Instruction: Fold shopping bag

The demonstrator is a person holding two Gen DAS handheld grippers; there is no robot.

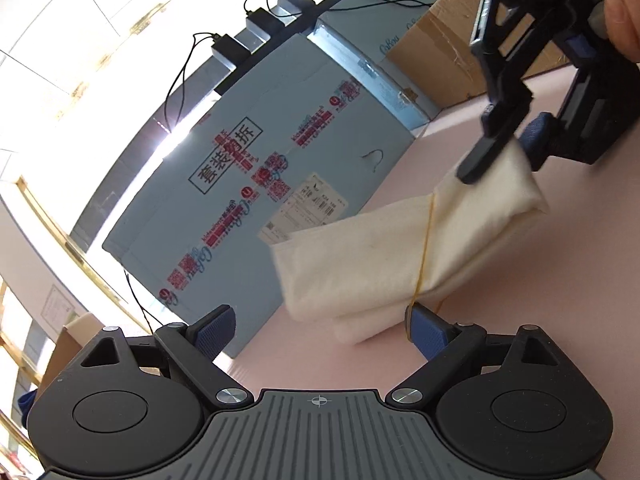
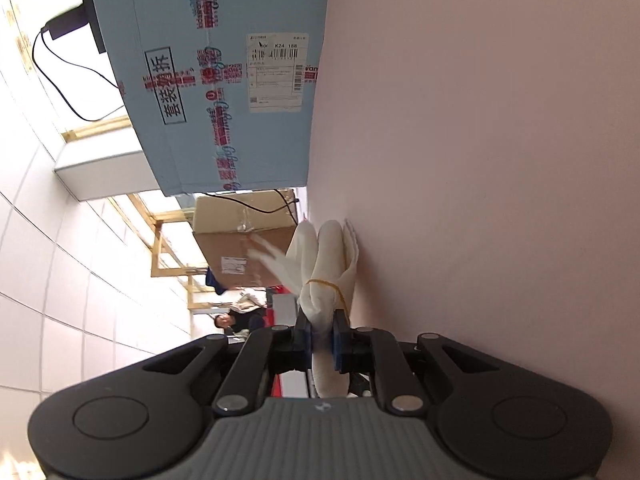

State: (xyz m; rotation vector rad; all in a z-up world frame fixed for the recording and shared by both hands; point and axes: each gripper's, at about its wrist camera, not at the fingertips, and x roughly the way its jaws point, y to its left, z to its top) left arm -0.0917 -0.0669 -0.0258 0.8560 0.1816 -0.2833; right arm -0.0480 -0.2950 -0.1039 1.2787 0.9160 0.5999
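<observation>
A folded white cloth shopping bag (image 1: 360, 264) lies partly lifted over the pink table (image 1: 520, 300). A thin yellow rubber band (image 1: 426, 240) circles its middle. My right gripper (image 1: 508, 148) is shut on the bag's far end, held by a hand (image 1: 624, 20). In the right wrist view the bag (image 2: 328, 248) runs out from between the pads of the right gripper (image 2: 322, 340), with the band (image 2: 326, 283) just ahead of them. My left gripper (image 1: 320, 320) is open at the bag's near edge. The band's lower loop reaches its right finger (image 1: 428, 328) and looks hooked on it.
A big blue carton (image 1: 240, 180) with red tape stands on the table behind the bag, also in the right wrist view as the blue carton (image 2: 224, 80). Brown cardboard boxes (image 1: 440, 48) sit beyond it. A person (image 2: 224, 322) is far in the background.
</observation>
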